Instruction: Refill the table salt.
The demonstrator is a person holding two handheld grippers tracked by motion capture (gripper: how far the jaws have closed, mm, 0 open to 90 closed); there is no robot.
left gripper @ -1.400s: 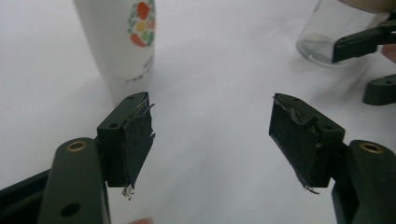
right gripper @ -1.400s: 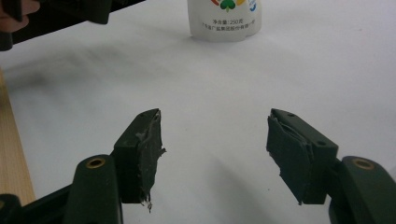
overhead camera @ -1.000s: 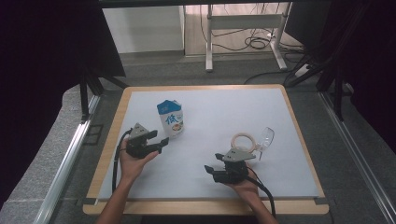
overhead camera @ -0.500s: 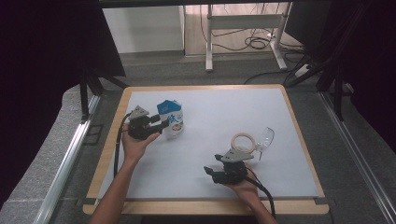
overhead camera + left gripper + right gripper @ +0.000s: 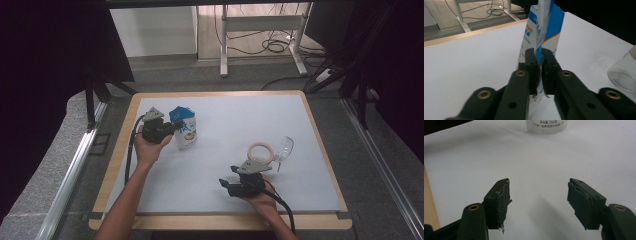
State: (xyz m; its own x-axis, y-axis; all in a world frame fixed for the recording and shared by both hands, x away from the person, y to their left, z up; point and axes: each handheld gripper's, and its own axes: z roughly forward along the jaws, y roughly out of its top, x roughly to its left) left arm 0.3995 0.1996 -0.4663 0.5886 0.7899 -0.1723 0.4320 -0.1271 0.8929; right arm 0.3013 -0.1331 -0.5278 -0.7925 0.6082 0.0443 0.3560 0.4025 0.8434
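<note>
From the high view, the left gripper [image 5: 172, 131] has reached the blue and white standing pouch [image 5: 183, 128], which stands upright in the left rear part of the white-topped bench with a wooden rim [image 5: 210, 94], and its jaws have just been closing on the pouch's side. So the grasp seems done, but the pouch is not yet lifted and nothing is moved elsewhere; I judge the carrying is all still to come. The right gripper [image 5: 226, 183] waits low at the front, near the cream tape ring [image 5: 261, 151] and the clear wine glass lying on its side [image 5: 284, 149]. Between the pouch and these things the white surface is open, so there is good room toward the middle; the left wooden edge is rather near the left hand. In the left gripper view, the jaws are clenched on the thin sealed edge of the pouch [image 5: 549, 27], with the film pinched between the pads, and a clear glass [image 5: 624, 72] stands off at the right. In the right gripper view, the jaws stand apart with nothing between them, bare white bench [image 5: 461, 157] below, and the pouch's foot [image 5: 546, 126] is far ahead.
</note>
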